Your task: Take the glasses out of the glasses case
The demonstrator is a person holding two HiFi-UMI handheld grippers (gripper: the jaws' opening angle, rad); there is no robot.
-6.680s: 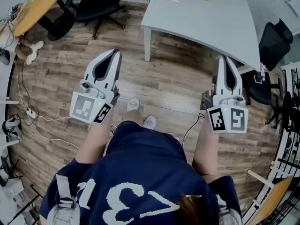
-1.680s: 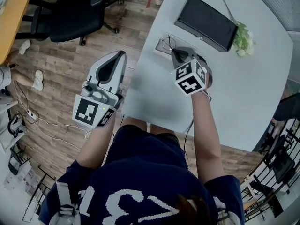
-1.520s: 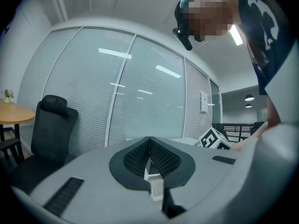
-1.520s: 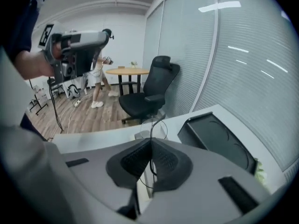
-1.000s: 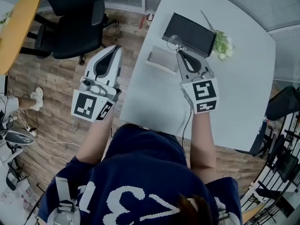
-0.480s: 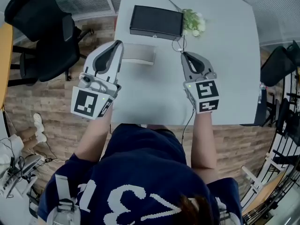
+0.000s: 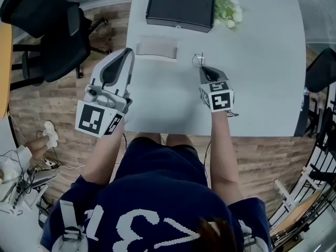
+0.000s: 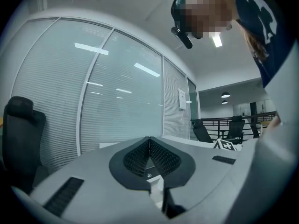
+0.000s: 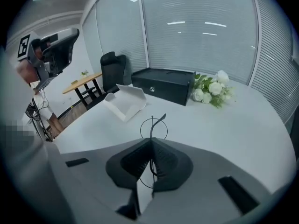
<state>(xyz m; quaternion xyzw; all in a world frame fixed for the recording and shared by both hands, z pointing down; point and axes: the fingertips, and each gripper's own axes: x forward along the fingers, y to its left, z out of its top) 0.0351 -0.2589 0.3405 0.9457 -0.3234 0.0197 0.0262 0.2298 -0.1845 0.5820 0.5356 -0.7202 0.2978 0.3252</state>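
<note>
Pinching thin round wire glasses [image 9: 151, 126]

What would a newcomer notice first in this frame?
The right gripper is shut on thin wire-framed glasses over the middle of the white table. Beyond them the white glasses case lies open, with a black box and white flowers at the far edge. The left gripper is shut on nothing, at the table's left edge.

The right gripper's [image 9: 150, 143] closed pads are covering the middle of the glasses [image 9: 152, 127], leaving one wire ring showing. The flowers' [image 7: 227, 8] stem is running off the head view's top edge.
</note>
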